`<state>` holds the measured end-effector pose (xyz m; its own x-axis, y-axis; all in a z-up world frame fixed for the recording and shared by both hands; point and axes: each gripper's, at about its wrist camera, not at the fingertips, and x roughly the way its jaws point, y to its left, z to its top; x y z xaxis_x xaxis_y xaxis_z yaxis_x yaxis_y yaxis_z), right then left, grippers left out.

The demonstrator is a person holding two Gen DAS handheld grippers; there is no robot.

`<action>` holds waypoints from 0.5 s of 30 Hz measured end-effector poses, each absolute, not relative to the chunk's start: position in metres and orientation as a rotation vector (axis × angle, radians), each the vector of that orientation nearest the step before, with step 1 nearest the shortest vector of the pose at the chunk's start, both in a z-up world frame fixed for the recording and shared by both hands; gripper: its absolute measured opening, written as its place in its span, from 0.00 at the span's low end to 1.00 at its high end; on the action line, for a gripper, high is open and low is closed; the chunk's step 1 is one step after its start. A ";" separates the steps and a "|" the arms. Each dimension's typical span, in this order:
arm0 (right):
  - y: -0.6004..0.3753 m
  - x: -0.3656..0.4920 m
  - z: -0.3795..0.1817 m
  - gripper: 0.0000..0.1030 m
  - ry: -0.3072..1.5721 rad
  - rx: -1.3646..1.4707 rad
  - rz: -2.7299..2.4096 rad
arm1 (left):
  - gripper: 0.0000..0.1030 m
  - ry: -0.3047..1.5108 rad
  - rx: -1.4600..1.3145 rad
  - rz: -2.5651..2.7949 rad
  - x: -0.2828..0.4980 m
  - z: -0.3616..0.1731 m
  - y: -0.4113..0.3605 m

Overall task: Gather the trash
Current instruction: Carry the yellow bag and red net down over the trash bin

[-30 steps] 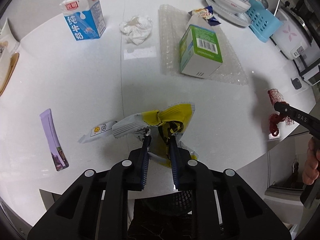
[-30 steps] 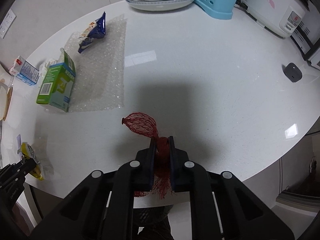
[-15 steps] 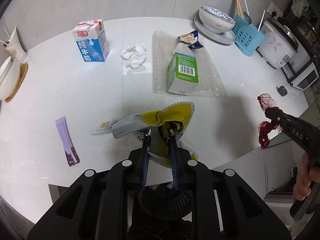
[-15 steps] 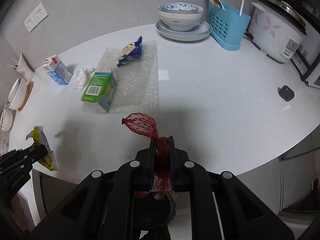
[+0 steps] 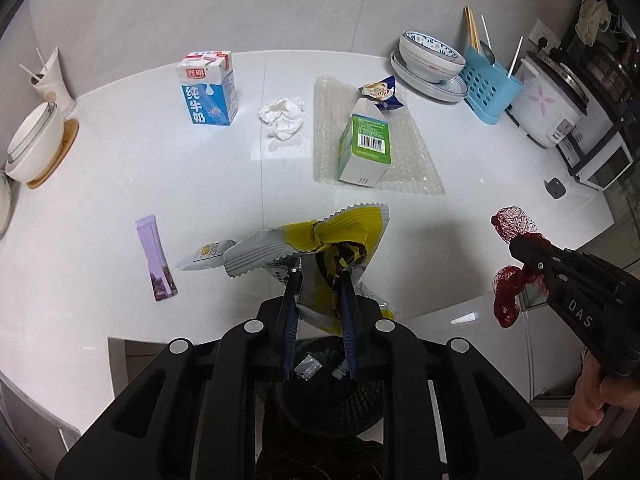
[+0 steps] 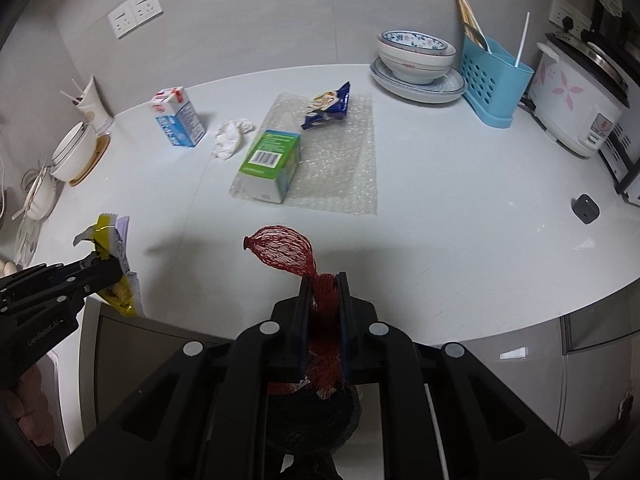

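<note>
My left gripper point(image 5: 319, 270) is shut on a crumpled yellow and silver snack bag point(image 5: 340, 236), held in the air at the front edge of the white counter point(image 5: 120, 184). A black mesh bin point(image 5: 328, 396) with scraps in it stands on the floor right below. My right gripper point(image 6: 324, 278) is shut on a red net bag point(image 6: 282, 248), also above the bin point(image 6: 316, 408). In the left wrist view the right gripper point(image 5: 520, 246) shows at the right with the red net point(image 5: 510, 224). The left gripper point(image 6: 96, 258) and the snack bag point(image 6: 106, 232) appear at the left of the right wrist view.
On the counter lie a blue milk carton point(image 5: 209, 88), a crumpled tissue point(image 5: 282, 116), a green carton point(image 5: 366, 146) on bubble wrap point(image 5: 412, 160), a blue snack wrapper point(image 5: 382, 92) and a purple sachet point(image 5: 156, 258). Bowls point(image 5: 430, 56), a blue utensil holder point(image 5: 490, 90) and a rice cooker point(image 5: 550, 104) stand at the back right.
Both grippers have risen and drawn back from the counter with their loads; the bin has come into view beneath them. More of the wall and counter shows now.
</note>
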<state>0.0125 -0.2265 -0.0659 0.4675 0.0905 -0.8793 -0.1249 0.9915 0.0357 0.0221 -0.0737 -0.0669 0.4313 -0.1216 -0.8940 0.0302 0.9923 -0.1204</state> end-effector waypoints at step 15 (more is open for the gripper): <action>-0.223 -0.040 -0.074 0.10 1.084 -0.089 0.182 | 0.18 1.140 -0.107 -0.091 -0.031 -0.085 -0.082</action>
<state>-0.0401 -0.2229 -0.0742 0.4544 0.1038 -0.8847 -0.1909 0.9815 0.0171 -0.0307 -0.0819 -0.0850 0.4145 -0.1270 -0.9012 0.0181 0.9912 -0.1314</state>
